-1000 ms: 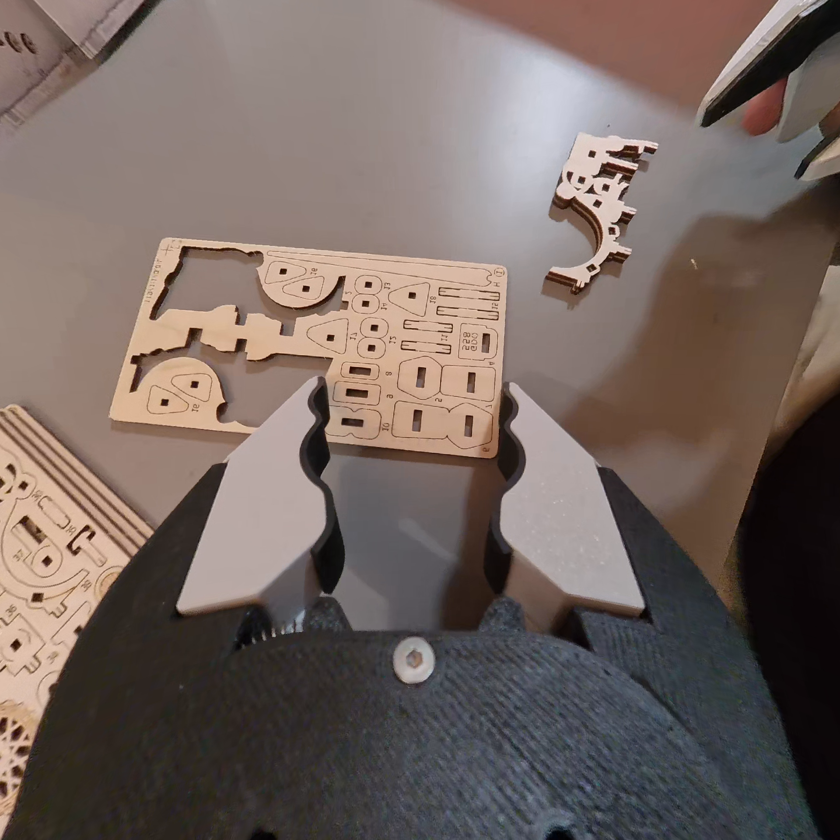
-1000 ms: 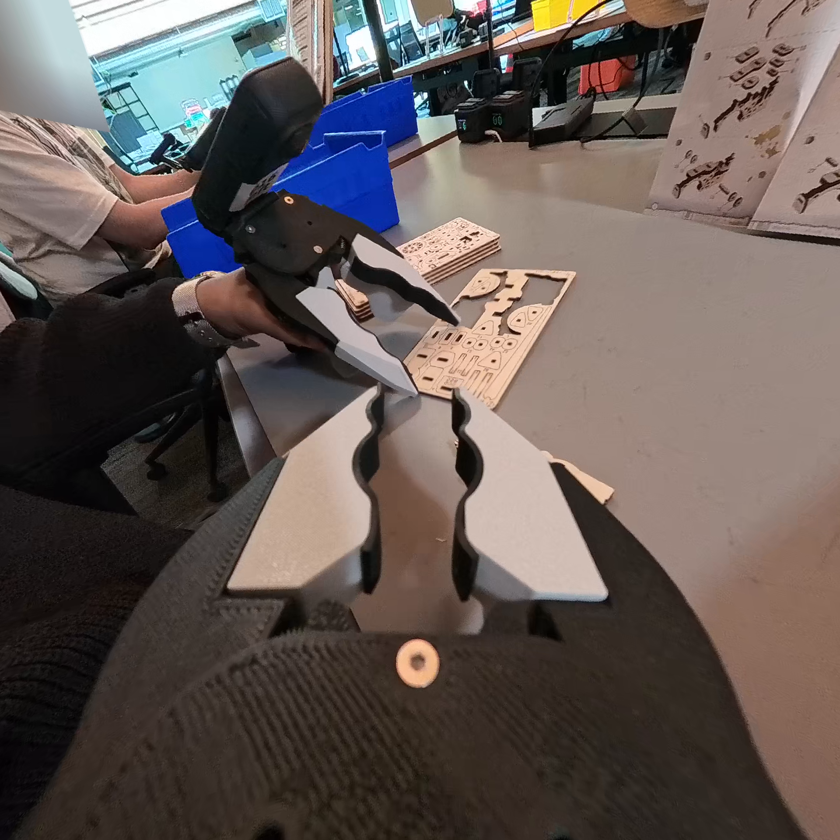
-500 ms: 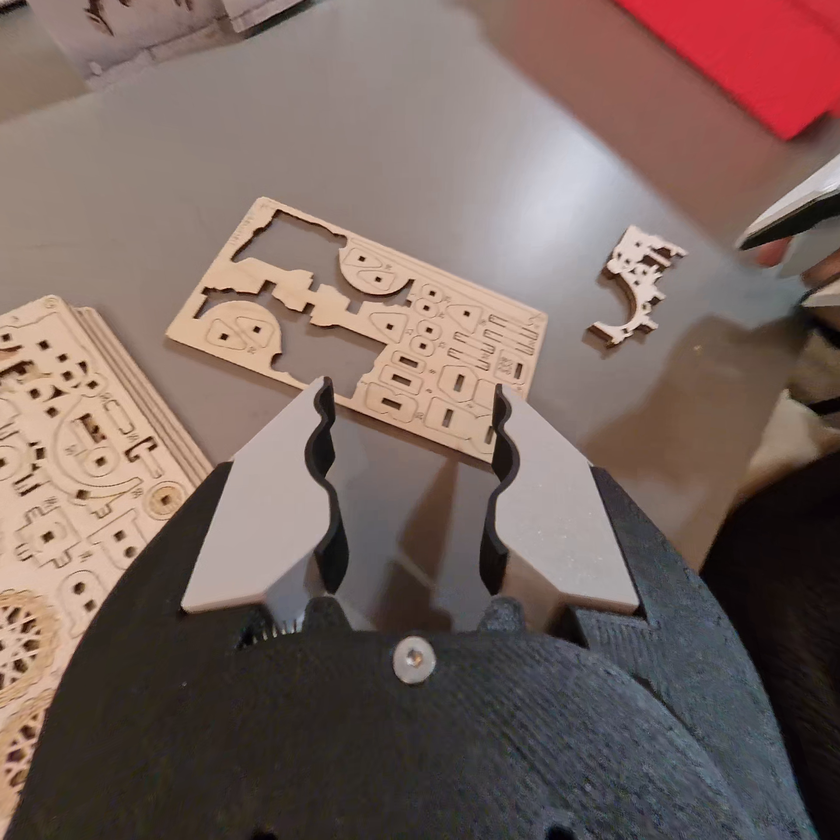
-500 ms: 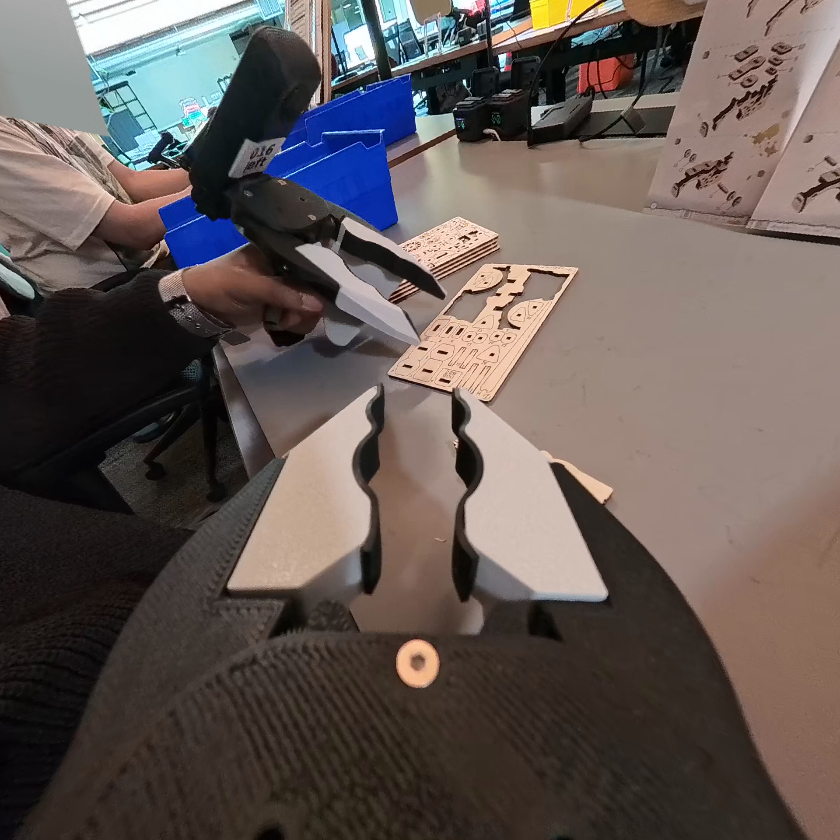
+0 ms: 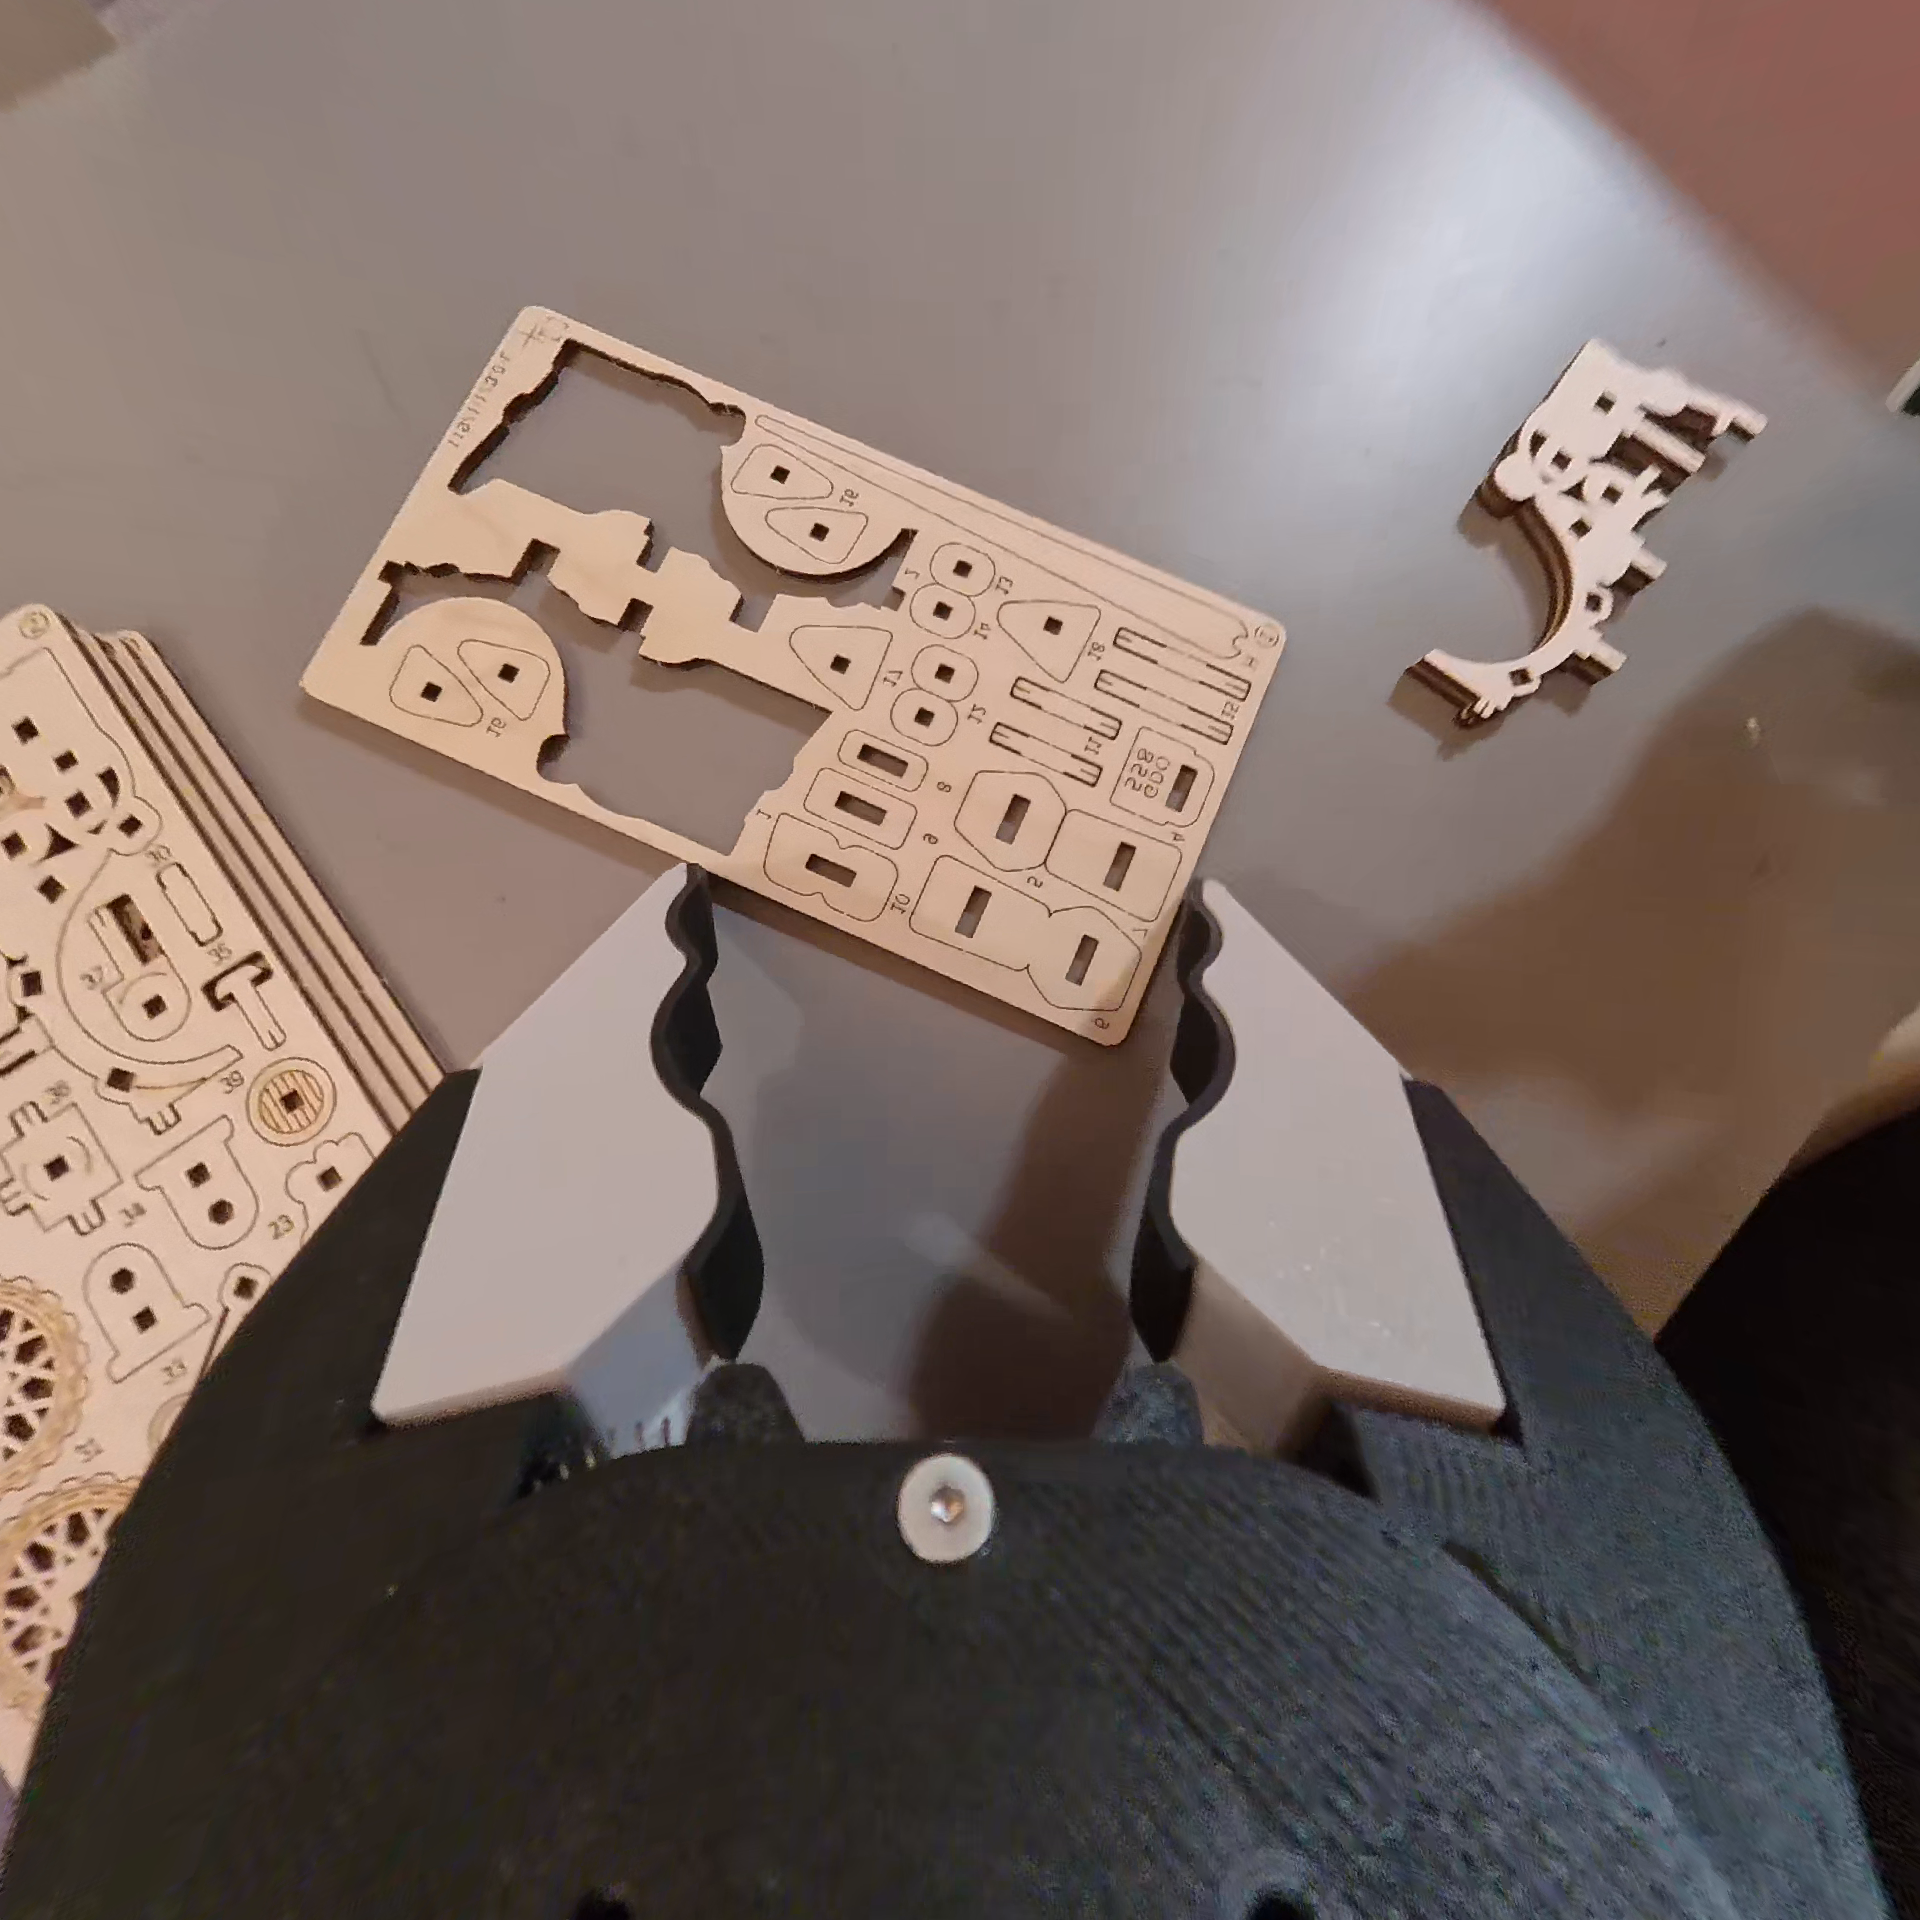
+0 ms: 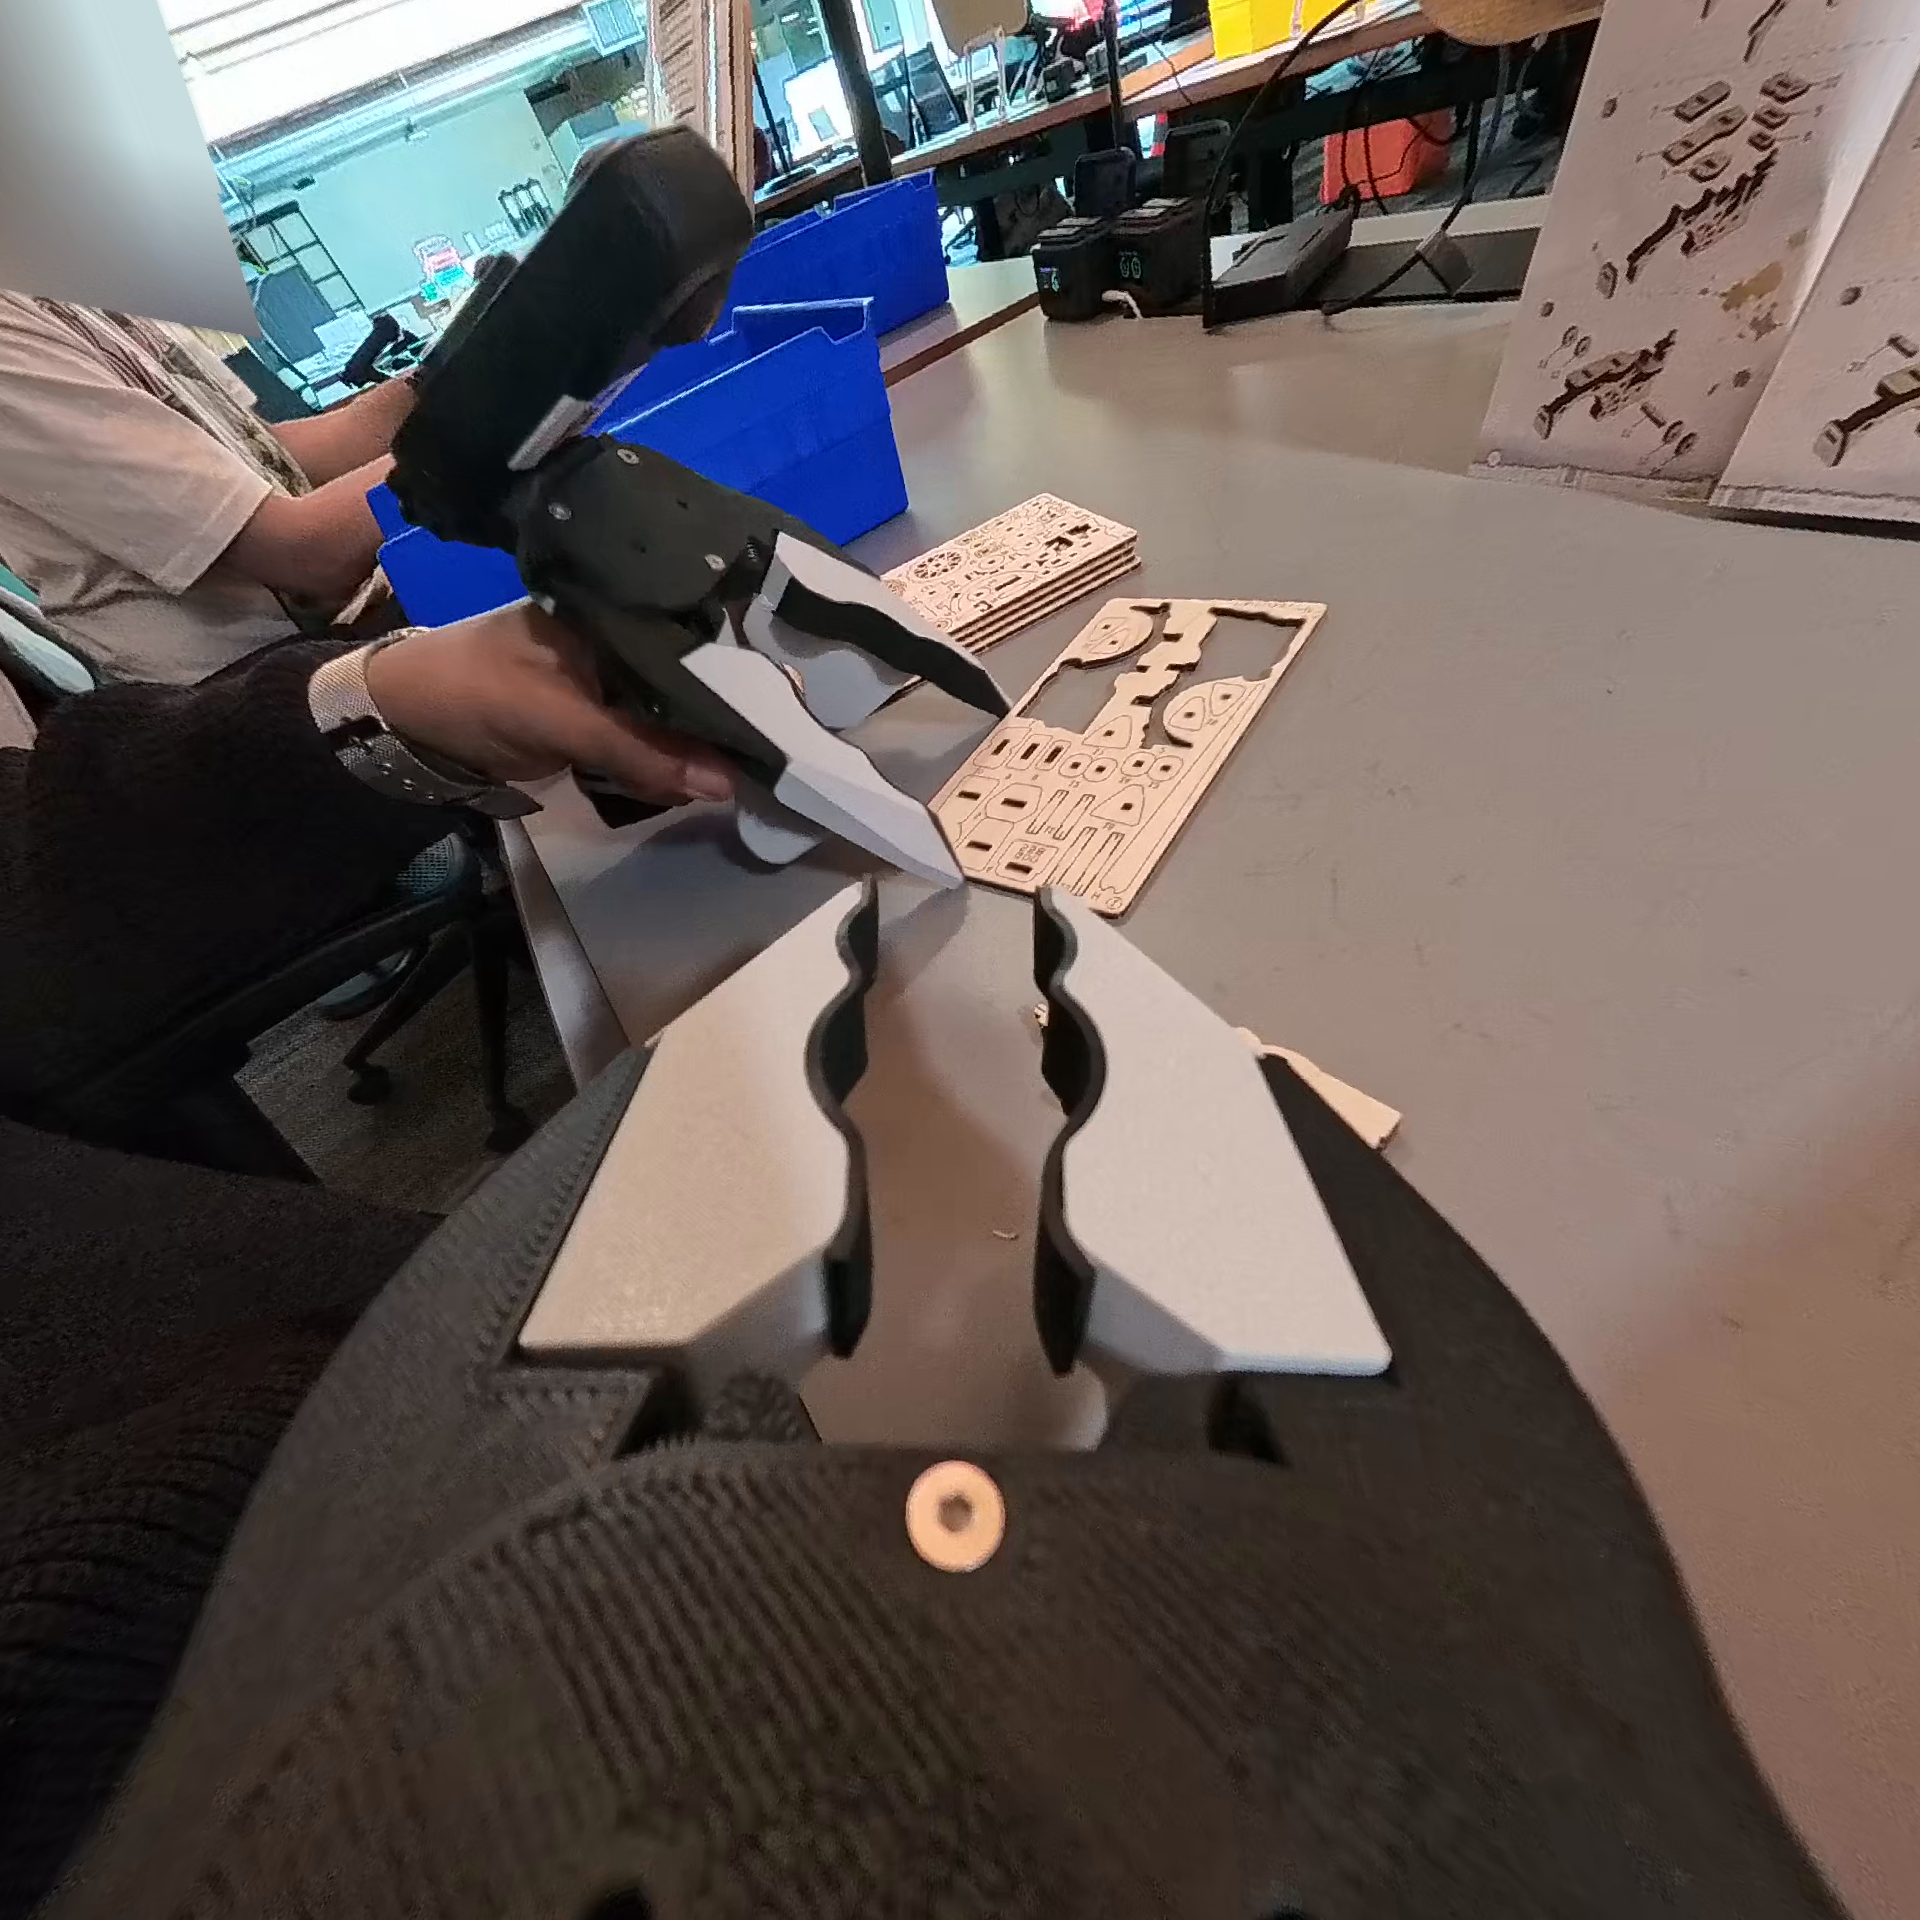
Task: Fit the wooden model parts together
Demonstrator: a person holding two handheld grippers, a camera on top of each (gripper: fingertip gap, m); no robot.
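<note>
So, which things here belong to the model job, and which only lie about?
For the job:
- single wooden sheet
- curved wooden piece
- stack of wooden sheets
- instruction pages

Lying about:
- blue bins
- black chargers

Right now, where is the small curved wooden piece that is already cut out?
In the left wrist view, the curved wooden piece lies flat on the grey table, upper right, apart from the single parts sheet to its left.
</note>
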